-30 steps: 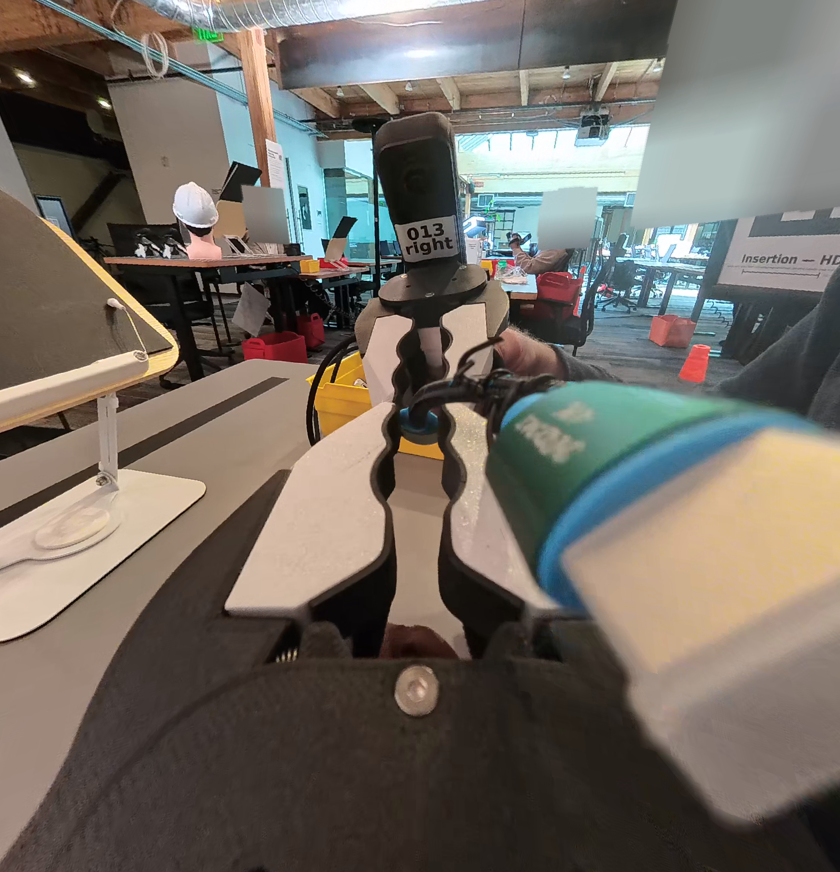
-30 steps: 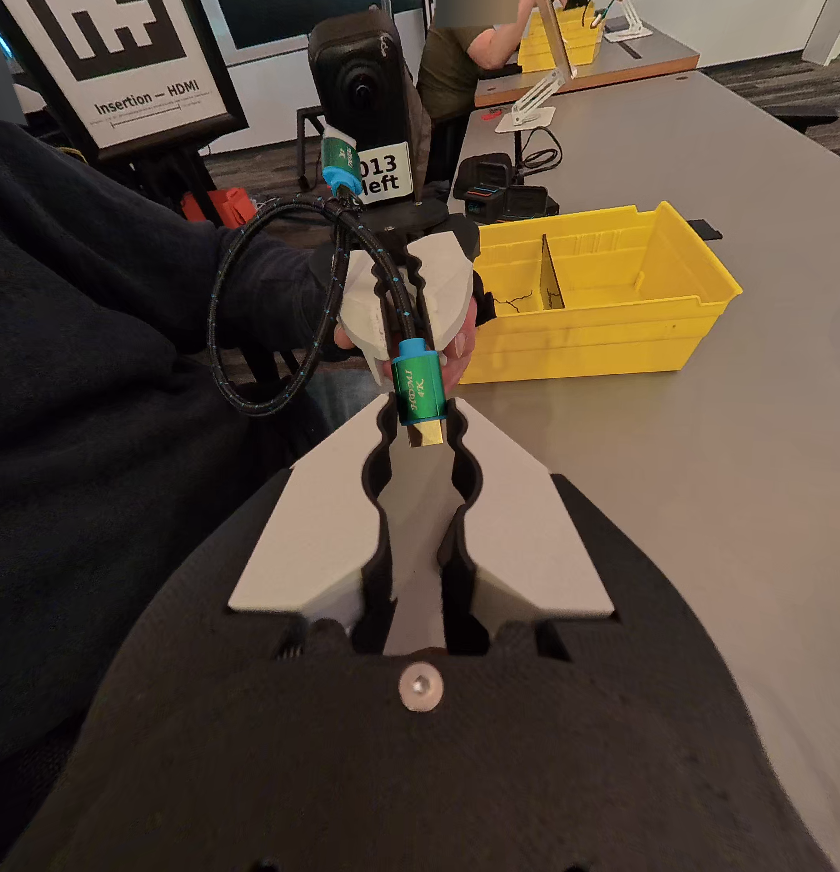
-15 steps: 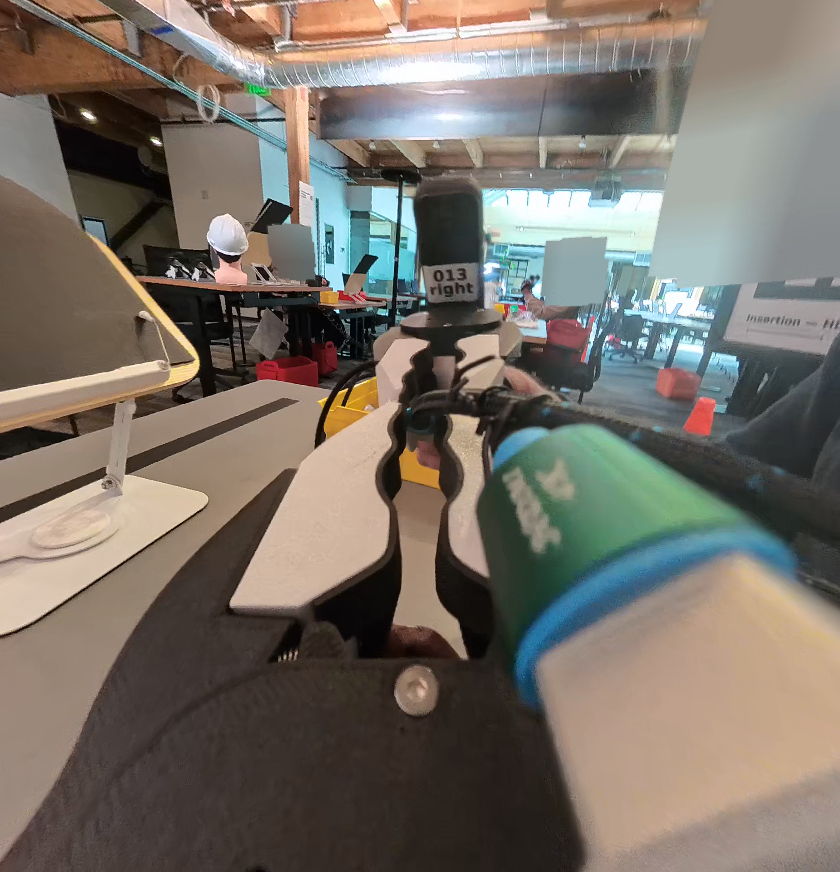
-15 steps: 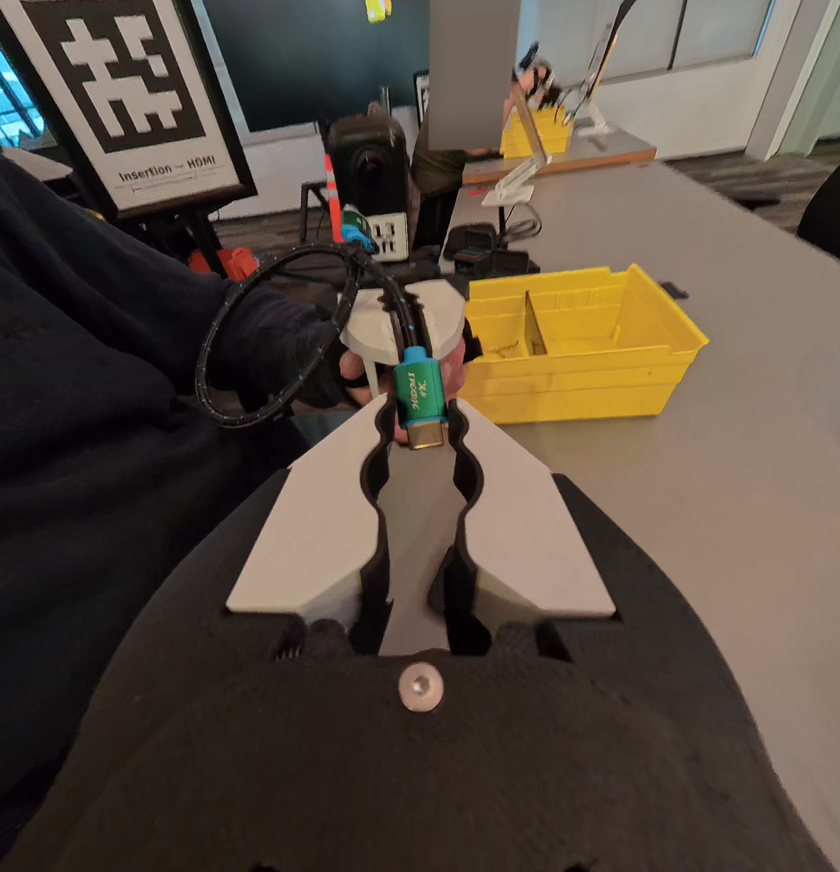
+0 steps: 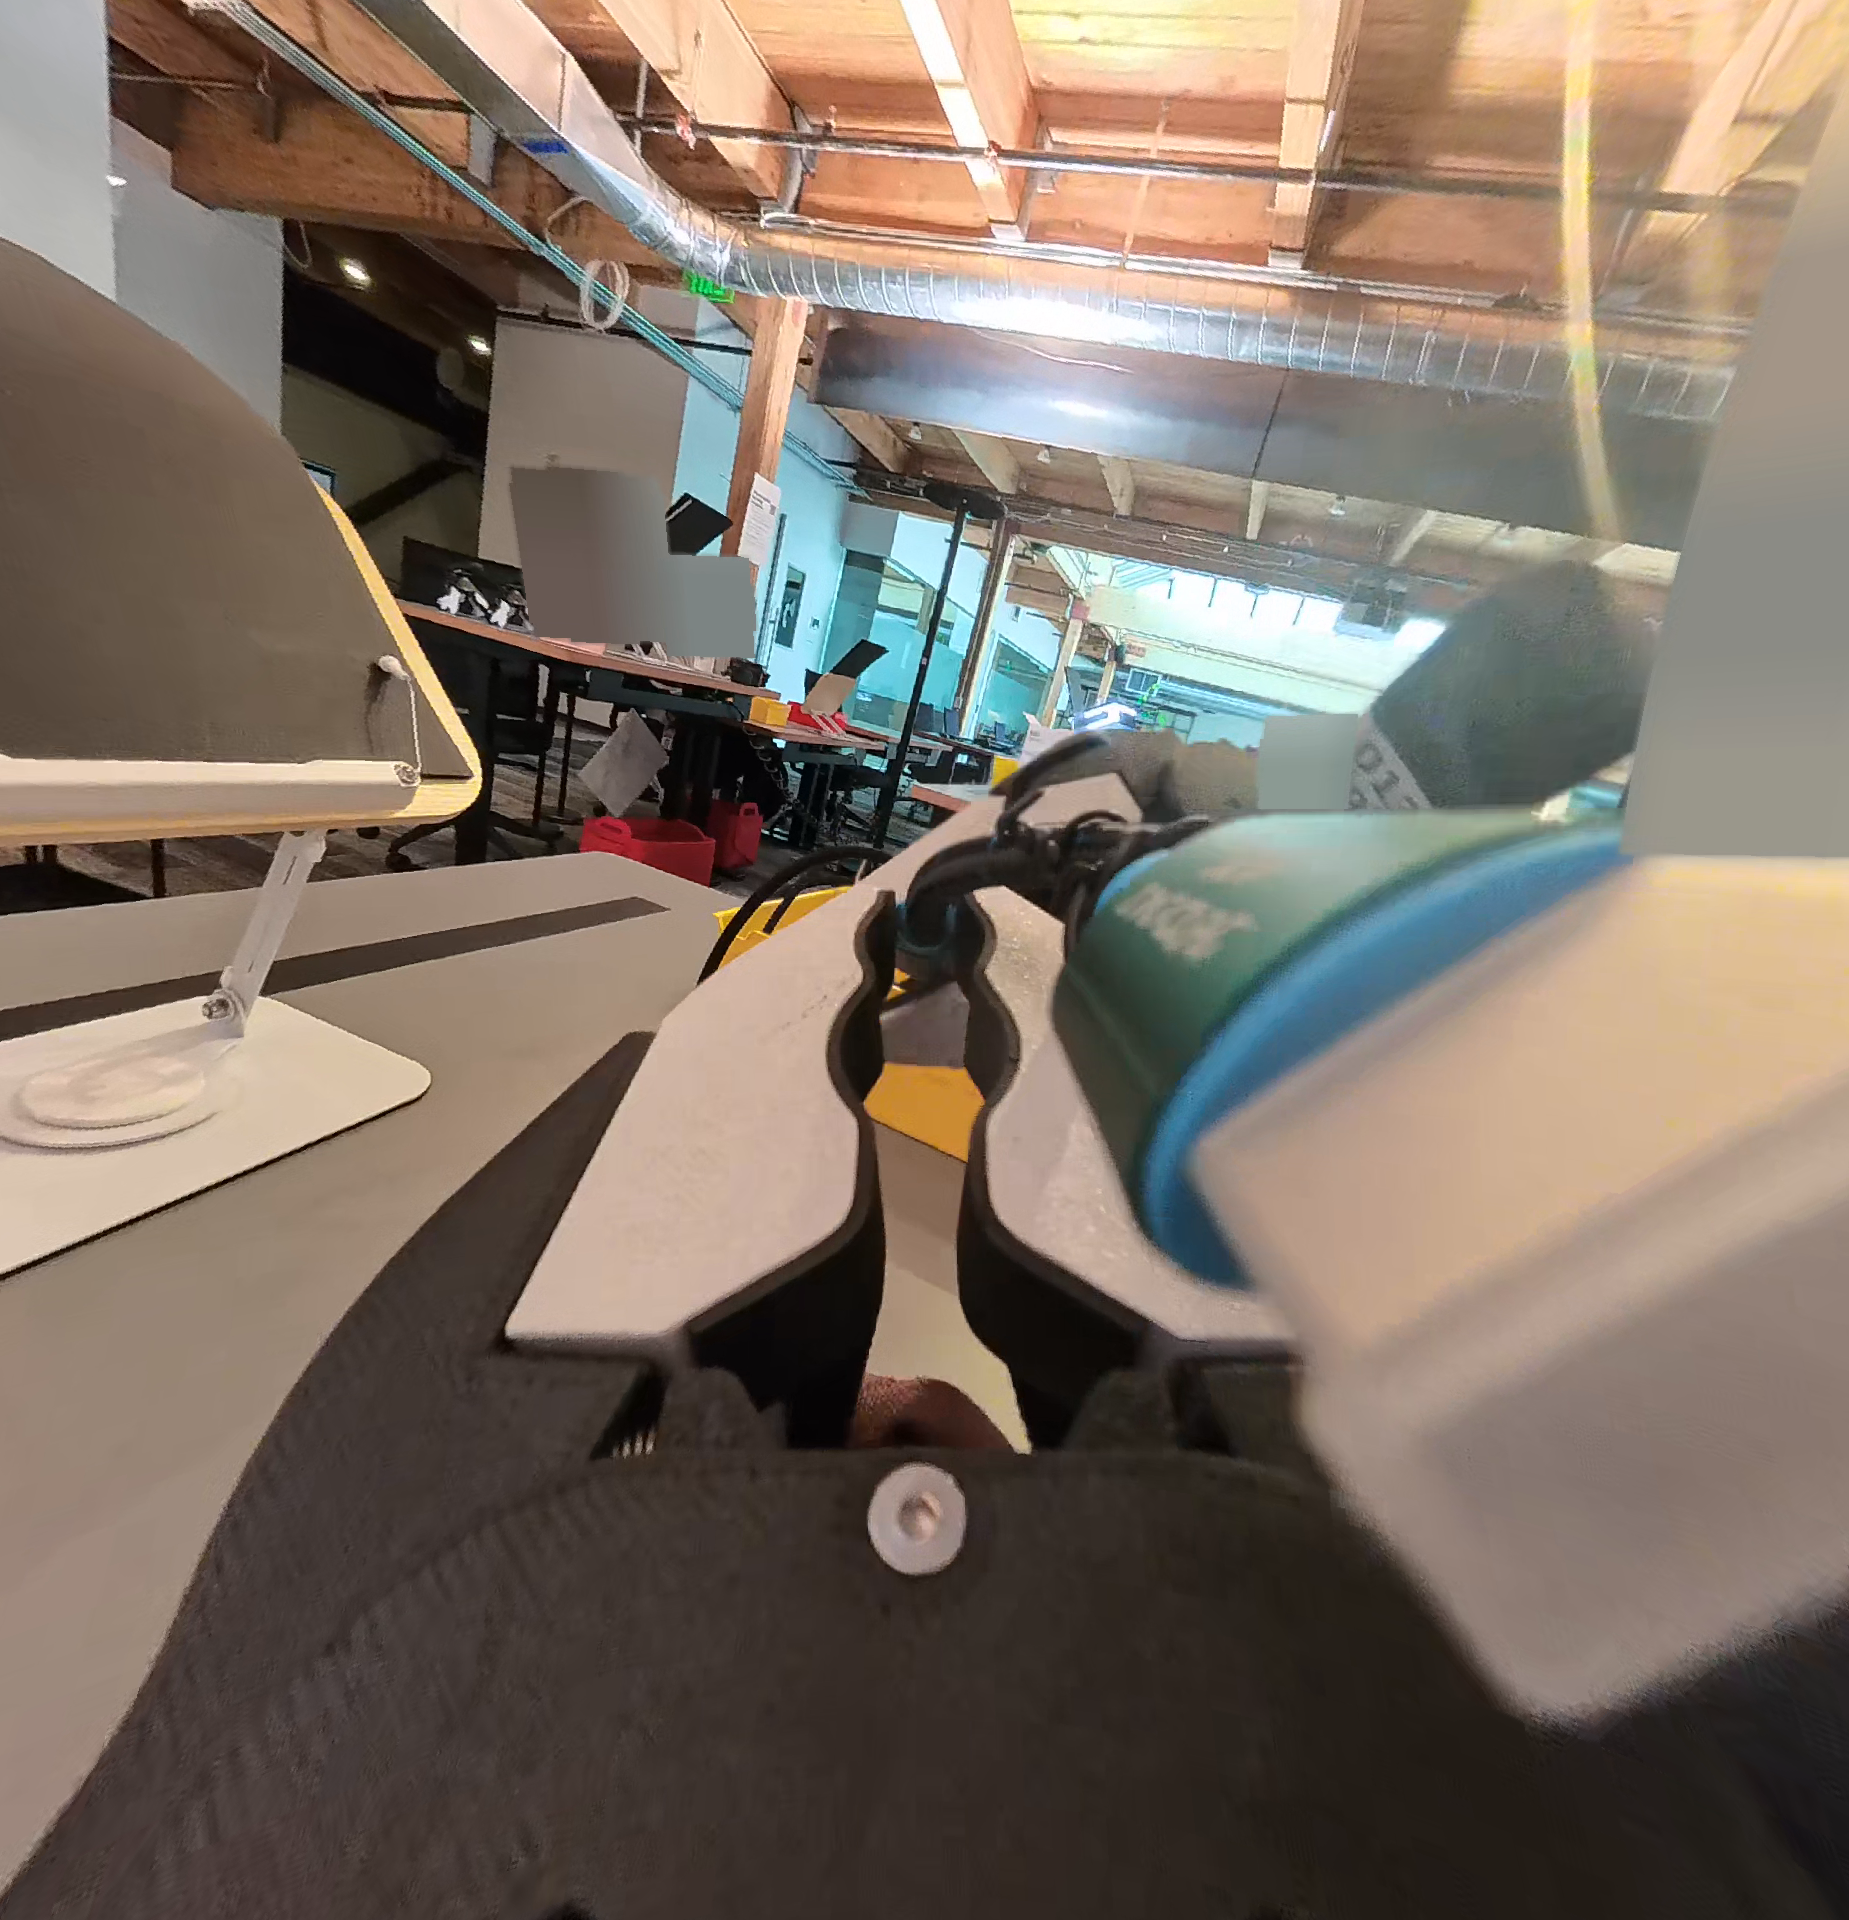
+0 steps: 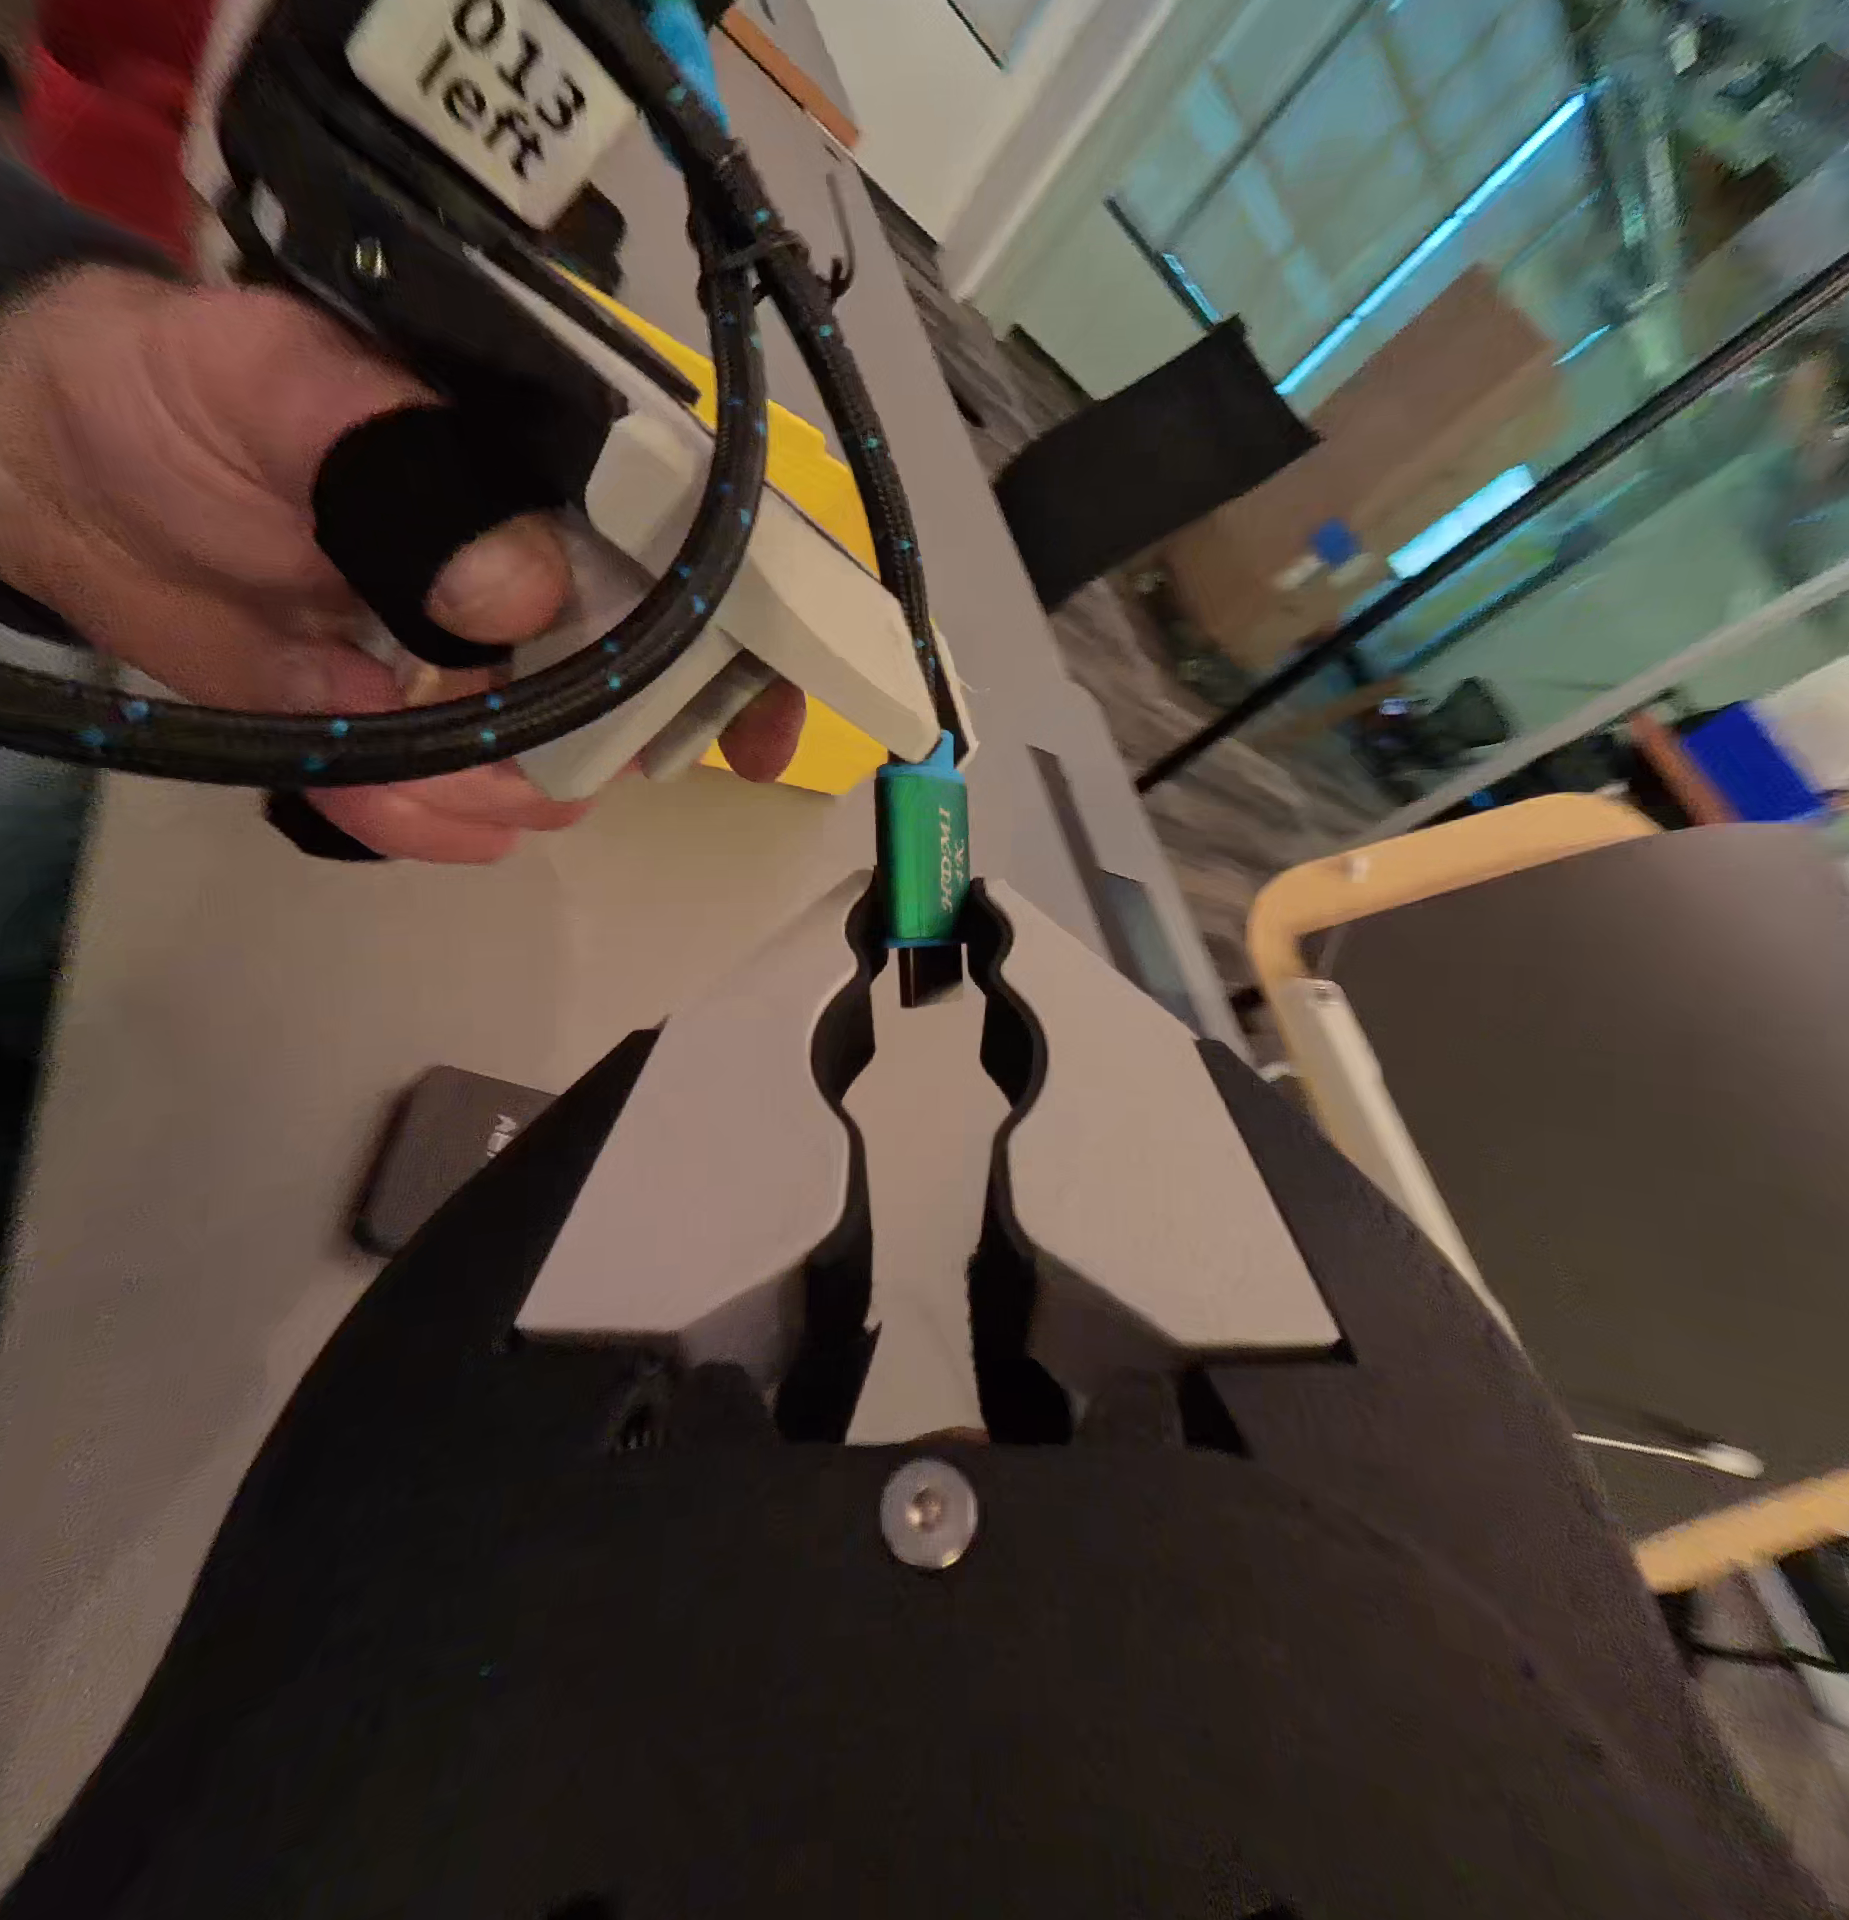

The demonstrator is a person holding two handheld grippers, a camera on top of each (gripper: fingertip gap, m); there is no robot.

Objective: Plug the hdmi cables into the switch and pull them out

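One HDMI cable (image 6: 629, 717), black braided with green plugs, is held above the grey table (image 6: 224, 1018). Right hand-held gripper (image 6: 925, 914) pinches one plug (image 6: 922, 868) at its fingertips; left hand-held gripper (image 5: 925, 925) is pinched on the cable just behind that plug. Second plug (image 5: 1242, 966) hangs blurred close to the left camera; yellow bin (image 6: 795, 457) behind.

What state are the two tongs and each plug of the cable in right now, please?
Left tongs: shut on the HDMI cable, just behind its green plug.
Right tongs: tips around the green plug; grip unclear.
Green plug: unplugged, held in the air.
Other plug: unplugged, loose close to the left camera.
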